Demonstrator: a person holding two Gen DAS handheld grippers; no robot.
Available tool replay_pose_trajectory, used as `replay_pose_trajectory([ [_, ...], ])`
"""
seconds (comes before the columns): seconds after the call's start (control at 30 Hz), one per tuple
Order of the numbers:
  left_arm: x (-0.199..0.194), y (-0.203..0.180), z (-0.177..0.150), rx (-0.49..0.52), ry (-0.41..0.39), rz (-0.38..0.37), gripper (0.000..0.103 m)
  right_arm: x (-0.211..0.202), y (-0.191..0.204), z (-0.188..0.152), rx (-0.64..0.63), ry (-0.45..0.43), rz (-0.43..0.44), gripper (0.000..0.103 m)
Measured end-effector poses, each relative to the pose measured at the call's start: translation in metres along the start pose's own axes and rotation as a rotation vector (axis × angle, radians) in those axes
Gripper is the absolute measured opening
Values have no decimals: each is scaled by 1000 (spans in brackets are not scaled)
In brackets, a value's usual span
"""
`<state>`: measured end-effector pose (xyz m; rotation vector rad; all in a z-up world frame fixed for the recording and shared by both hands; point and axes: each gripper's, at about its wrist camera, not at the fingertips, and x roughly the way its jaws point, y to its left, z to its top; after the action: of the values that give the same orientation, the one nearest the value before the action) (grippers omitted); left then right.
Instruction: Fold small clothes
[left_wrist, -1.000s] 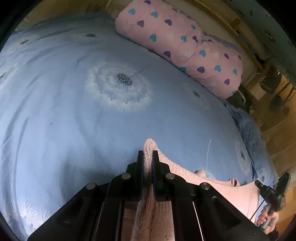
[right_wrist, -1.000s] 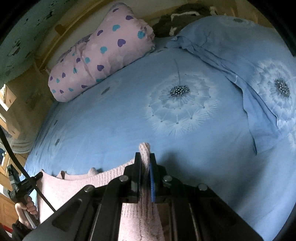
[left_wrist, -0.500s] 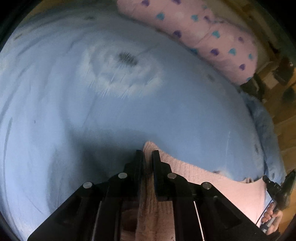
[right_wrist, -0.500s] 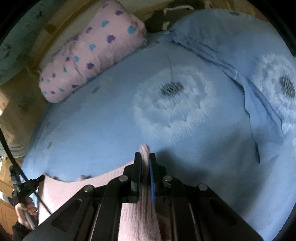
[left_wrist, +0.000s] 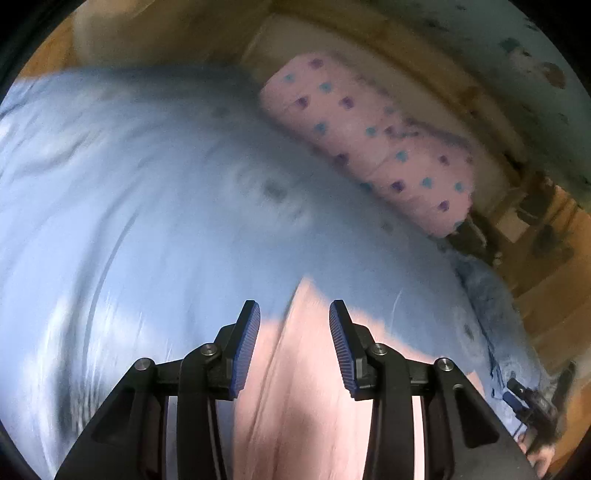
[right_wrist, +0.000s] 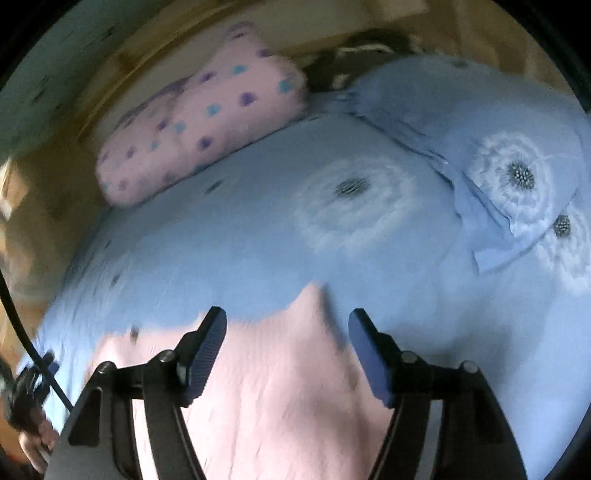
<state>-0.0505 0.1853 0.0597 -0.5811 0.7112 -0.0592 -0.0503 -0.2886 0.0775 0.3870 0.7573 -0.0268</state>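
Observation:
A pale pink knitted garment (left_wrist: 303, 387) lies spread on the blue bedspread (left_wrist: 147, 221); it also shows in the right wrist view (right_wrist: 288, 387). My left gripper (left_wrist: 294, 314) is open, its blue-padded fingers either side of a raised corner of the garment, holding nothing. My right gripper (right_wrist: 288, 321) is open wide over the garment's other corner, also empty. Both views are blurred by motion.
A pink pillow with heart print (left_wrist: 380, 155) lies at the head of the bed, also in the right wrist view (right_wrist: 199, 129). A folded blue duvet with dandelion print (right_wrist: 509, 166) lies at right. Wooden floor and furniture (left_wrist: 546, 258) border the bed.
Both grippers were shut on corners of the pink garment and have opened, letting it go. The garment now lies on the bed and both cameras have tilted up.

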Motion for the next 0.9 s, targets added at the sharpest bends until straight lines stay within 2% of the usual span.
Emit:
replay_pose_trajectory([
  [0.03,-5,9,-12,-49,35,-3,19,-12,11,-14,-51,-12,-16,72],
  [0.1,-16,10,-23,-27,48,56,19,-36,34,-41,-167,-49,-41,72],
  [0.17,-31,-9,-33,146,-1,168,19,-55,52,-62,-263,-88,-73,72],
  [0.23,-42,-35,-46,338,-59,214,19,-69,69,-85,-342,-135,-124,73],
  [0.27,-43,-43,-52,391,-55,195,19,-69,74,-91,-359,-134,-131,73],
  [0.3,-43,-49,-56,431,-33,144,19,-63,81,-101,-384,-109,-137,73],
  [0.33,-40,-57,-64,464,25,47,19,-60,86,-105,-399,-89,-134,73],
  [0.37,-36,-63,-68,482,71,-4,19,-53,93,-111,-425,-62,-126,73],
  [0.4,-30,-69,-74,511,110,-24,18,-44,99,-118,-459,-36,-126,72],
  [0.43,-21,-75,-82,552,142,20,14,-35,103,-124,-496,-10,-143,72],
  [0.47,-7,-75,-92,593,183,136,10,-20,105,-131,-540,38,-193,72],
  [0.5,6,-70,-97,603,226,216,7,-10,104,-136,-555,78,-228,72],
  [0.53,18,-62,-98,586,269,253,6,-3,99,-137,-540,110,-231,75],
  [0.57,20,-57,-94,557,269,236,6,-1,93,-132,-499,115,-214,77],
  [0.6,18,-56,-88,545,248,245,5,-3,88,-126,-461,124,-223,78],
  [0.67,12,-52,-82,543,185,309,0,-8,79,-120,-436,113,-286,78],
  [0.73,9,-53,-77,521,155,320,0,-14,71,-114,-383,116,-271,79],
  [0.77,4,-57,-75,507,131,300,0,-20,66,-110,-335,114,-243,79],
  [0.83,-8,-71,-72,498,64,208,0,-37,50,-97,-220,68,-183,84],
  [0.9,-21,-85,-73,520,32,130,0,-49,31,-90,-166,19,-170,98],
])
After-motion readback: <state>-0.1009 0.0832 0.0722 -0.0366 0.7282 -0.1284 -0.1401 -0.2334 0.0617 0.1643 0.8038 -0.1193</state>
